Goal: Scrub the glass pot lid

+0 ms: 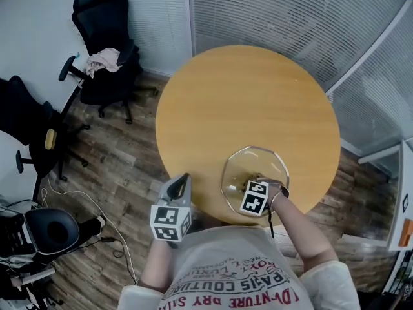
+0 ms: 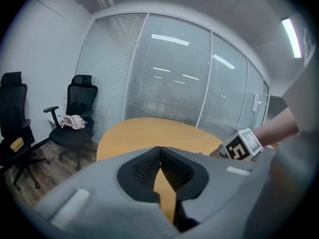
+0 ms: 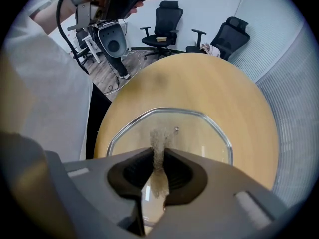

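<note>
The glass pot lid (image 1: 258, 162) lies flat on the round wooden counter (image 1: 245, 95), close to its near edge and right of centre. The right tongs (image 3: 159, 152) are clamped on a tan mesh scrubber (image 3: 160, 135), which is pressed to the glass inside the lid's metal rim. The left tongs (image 2: 160, 150) are together with nothing between them, held off the counter's near-left edge, apart from the lid. Black office chairs (image 1: 103, 50) stand far left.
</note>
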### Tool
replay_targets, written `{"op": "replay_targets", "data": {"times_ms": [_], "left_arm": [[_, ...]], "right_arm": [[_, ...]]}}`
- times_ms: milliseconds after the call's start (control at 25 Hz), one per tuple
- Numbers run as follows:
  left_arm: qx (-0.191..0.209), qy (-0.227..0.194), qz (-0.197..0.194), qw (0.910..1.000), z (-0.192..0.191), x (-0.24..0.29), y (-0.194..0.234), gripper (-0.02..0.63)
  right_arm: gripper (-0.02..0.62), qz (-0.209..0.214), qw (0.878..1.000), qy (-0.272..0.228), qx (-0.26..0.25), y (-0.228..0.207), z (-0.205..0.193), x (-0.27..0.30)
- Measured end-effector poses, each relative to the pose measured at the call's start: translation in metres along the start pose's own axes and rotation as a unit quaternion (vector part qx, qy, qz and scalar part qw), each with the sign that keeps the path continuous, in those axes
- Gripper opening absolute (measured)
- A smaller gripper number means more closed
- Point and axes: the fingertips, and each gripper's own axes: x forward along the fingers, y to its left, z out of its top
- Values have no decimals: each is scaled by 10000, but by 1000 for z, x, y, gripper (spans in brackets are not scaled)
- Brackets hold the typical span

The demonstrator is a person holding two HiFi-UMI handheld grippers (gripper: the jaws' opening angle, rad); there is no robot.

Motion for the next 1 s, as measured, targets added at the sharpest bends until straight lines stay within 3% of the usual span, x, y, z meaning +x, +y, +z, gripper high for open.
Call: {"op": "replay_targets", "data": {"times_ms": [480,760,1000], "left_arm": [[248,198,-517,9982,-4,13,-28,8],[402,327,-882,9948,-10,24,-56,8],[460,400,-1095,9921,-15,23,-41,8]], "right_arm": [[64,99,9974,-166,700,38,-35,-9],[64,548,9932,-138,1013,67,-59,-8],[63,623,9873,-247,1442,68,-47,-15]]}}
